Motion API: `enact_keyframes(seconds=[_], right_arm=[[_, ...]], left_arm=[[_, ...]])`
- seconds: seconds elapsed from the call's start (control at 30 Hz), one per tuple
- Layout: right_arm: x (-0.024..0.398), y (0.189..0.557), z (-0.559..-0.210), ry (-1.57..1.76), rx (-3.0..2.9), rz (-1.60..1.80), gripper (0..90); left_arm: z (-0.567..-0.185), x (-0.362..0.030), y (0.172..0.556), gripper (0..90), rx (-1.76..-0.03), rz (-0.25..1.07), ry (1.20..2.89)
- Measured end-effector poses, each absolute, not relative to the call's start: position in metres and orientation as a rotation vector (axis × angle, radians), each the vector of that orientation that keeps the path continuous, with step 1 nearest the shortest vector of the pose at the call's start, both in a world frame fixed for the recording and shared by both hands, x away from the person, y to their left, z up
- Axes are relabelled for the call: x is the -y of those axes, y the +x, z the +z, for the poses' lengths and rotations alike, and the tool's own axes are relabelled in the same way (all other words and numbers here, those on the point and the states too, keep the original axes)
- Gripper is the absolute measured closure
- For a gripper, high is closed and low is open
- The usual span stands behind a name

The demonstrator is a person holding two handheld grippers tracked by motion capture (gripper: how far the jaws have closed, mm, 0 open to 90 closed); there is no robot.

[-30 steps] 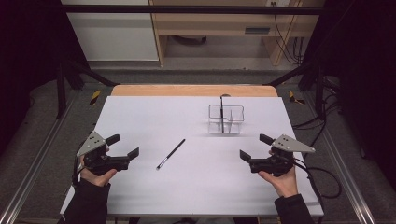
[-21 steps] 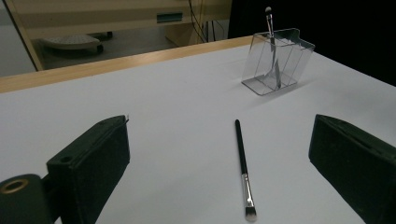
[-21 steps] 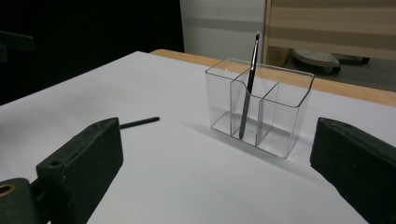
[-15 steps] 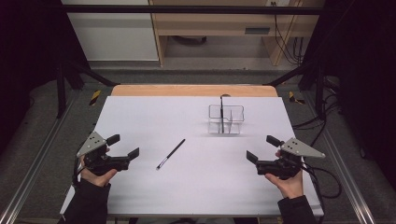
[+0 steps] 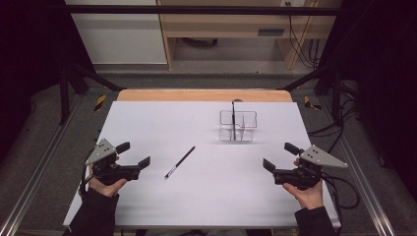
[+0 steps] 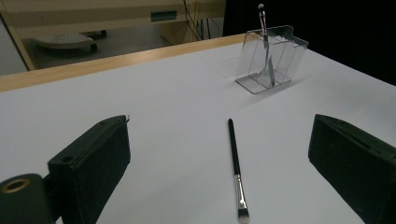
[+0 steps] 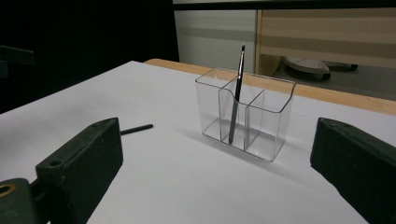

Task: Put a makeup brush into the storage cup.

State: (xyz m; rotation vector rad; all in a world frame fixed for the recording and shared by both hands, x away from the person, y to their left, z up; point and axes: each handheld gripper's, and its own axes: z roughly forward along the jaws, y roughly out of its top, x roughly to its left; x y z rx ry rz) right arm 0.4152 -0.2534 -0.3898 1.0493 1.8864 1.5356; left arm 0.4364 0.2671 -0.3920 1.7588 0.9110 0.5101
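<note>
Left tool (image 5: 135,155) sits low at the near-left of the white counter (image 5: 147,123), jaws spread wide, nothing between them. Right tool (image 5: 281,156) sits at the near-right, jaws spread wide too, also empty.

Loose brush (image 5: 180,162) lies flat on the counter, just right of the left tool and apart from it. Its bristle end points toward the person, its handle end angles toward the clear organizer (image 5: 238,126). In the left gripper view the brush (image 6: 235,166) lies between the two jaws, farther out, untouched.

The organizer stands toward the far side of the counter, right of centre. A second brush (image 7: 236,93) stands upright in its middle compartment, leaning slightly.
</note>
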Motion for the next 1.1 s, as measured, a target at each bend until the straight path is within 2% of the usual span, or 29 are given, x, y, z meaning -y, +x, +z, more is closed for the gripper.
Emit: enact_keyframes(seconds=[0.63,1.1], right_arm=[[0.237,0.421,-0.391,1.019,-1.943,1.485,3.1],[0.234,0.423,-0.392,1.026,-1.946,1.497,3.7]], left_arm=[[-0.384,-0.236,0.449,5.6,-0.868,0.479,1.846],[-0.384,-0.208,0.464,5.6,-0.851,0.455,2.005]])
